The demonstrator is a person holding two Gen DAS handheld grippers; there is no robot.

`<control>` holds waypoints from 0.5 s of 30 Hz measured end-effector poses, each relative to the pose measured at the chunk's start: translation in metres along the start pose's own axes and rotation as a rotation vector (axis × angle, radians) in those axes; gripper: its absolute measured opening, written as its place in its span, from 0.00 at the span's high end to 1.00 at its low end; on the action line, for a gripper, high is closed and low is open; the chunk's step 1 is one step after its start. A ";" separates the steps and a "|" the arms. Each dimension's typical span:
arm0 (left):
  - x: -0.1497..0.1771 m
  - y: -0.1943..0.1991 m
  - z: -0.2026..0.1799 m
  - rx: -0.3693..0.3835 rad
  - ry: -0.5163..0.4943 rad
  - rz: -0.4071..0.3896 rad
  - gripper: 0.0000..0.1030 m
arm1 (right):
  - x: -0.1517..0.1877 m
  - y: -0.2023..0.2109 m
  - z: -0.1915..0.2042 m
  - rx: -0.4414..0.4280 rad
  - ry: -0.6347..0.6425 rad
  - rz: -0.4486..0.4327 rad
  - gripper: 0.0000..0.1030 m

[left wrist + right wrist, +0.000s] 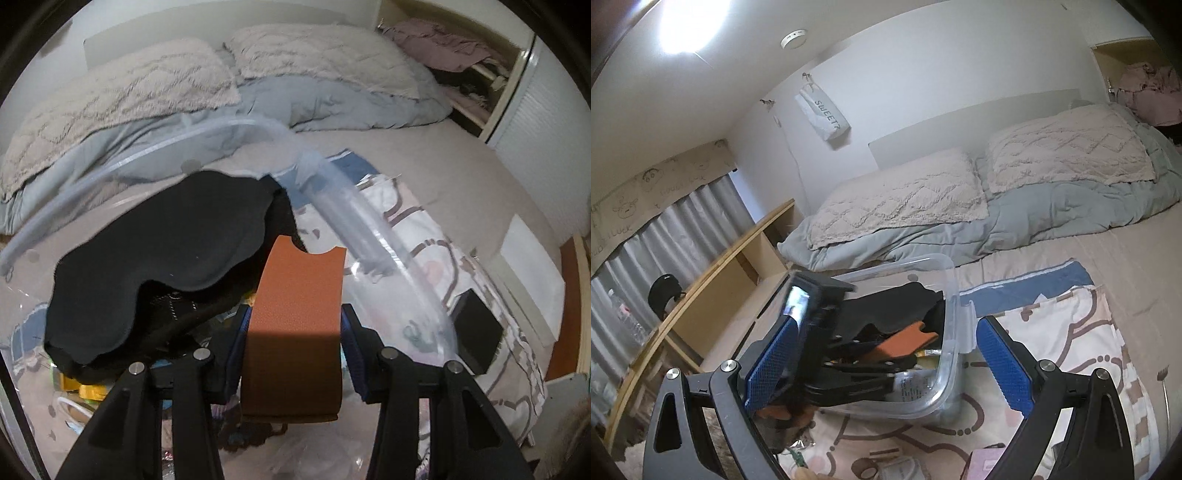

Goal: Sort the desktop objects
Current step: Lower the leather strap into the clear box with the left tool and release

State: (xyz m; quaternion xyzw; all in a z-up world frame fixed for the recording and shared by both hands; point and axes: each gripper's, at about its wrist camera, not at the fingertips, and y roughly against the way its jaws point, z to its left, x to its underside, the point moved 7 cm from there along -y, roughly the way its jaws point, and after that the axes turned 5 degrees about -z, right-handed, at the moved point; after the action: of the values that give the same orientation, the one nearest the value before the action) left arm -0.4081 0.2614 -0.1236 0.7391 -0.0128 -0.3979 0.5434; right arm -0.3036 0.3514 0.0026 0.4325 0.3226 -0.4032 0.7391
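My left gripper (295, 325) is shut on an orange-brown leather case (299, 317), its blue pads pressing both sides. It hangs tilted down inside a clear plastic bin (388, 266) that holds a black cloth (159, 251) and small items underneath. In the right wrist view the same bin (951, 295) sits on the bed, with the left gripper (886, 354) reaching into it and the orange case (908, 341) sticking out beside the black cloth (886, 306). My right gripper (888, 332) stands open just in front of the bin, nothing between its blue pads (1004, 365).
The bin rests on a patterned blanket (424, 229) spread over the bed. A small black box (476, 332) and a flat white box (532, 266) lie to its right. A tape roll (866, 470) and a pink box (986, 461) lie near me. Pillows (897, 206) are at the far end.
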 end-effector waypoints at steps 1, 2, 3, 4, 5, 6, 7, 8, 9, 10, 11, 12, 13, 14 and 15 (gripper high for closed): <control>0.000 -0.004 0.001 -0.011 0.009 0.003 0.54 | 0.001 -0.001 0.000 0.001 0.003 0.003 0.06; 0.000 -0.008 0.002 -0.024 0.026 0.008 0.42 | 0.001 -0.001 0.000 0.000 0.003 0.004 0.06; 0.002 -0.012 0.006 -0.040 0.060 0.019 0.32 | 0.001 -0.002 0.000 -0.002 0.003 0.006 0.06; 0.002 -0.013 0.007 -0.034 0.084 0.026 0.25 | 0.002 -0.003 0.001 -0.007 0.003 0.011 0.06; 0.001 -0.011 0.006 0.003 0.114 0.013 0.24 | 0.002 -0.003 0.000 -0.008 0.003 0.012 0.06; 0.001 -0.008 0.005 0.032 0.136 0.001 0.24 | 0.002 -0.004 0.001 -0.010 0.004 0.014 0.06; 0.000 -0.005 0.006 0.043 0.152 -0.003 0.23 | 0.002 -0.004 0.001 -0.010 0.006 0.015 0.06; 0.000 -0.003 0.007 0.046 0.161 -0.007 0.22 | 0.003 -0.004 0.000 -0.009 0.009 0.017 0.06; 0.001 0.000 0.007 0.050 0.164 -0.011 0.22 | 0.003 -0.005 0.000 -0.008 0.009 0.018 0.06; 0.000 0.002 0.007 0.049 0.161 -0.015 0.22 | 0.004 -0.005 0.000 -0.008 0.008 0.019 0.06; 0.000 0.004 0.008 0.047 0.157 -0.019 0.22 | 0.004 -0.005 -0.001 -0.010 0.004 0.021 0.06; 0.001 0.007 0.008 0.046 0.154 -0.022 0.22 | 0.005 -0.006 -0.001 -0.012 0.001 0.023 0.06; 0.002 0.008 0.008 0.047 0.154 -0.021 0.22 | 0.005 -0.006 -0.001 -0.013 -0.001 0.026 0.06; 0.004 0.008 0.008 0.050 0.155 -0.018 0.22 | 0.006 -0.006 -0.001 -0.013 -0.002 0.028 0.06; 0.005 0.008 0.008 0.053 0.157 -0.013 0.22 | 0.006 -0.007 0.000 -0.013 -0.002 0.030 0.06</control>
State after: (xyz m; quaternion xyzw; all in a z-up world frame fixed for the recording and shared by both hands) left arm -0.4066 0.2498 -0.1205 0.7821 0.0244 -0.3418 0.5205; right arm -0.3070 0.3479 -0.0049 0.4320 0.3179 -0.3905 0.7482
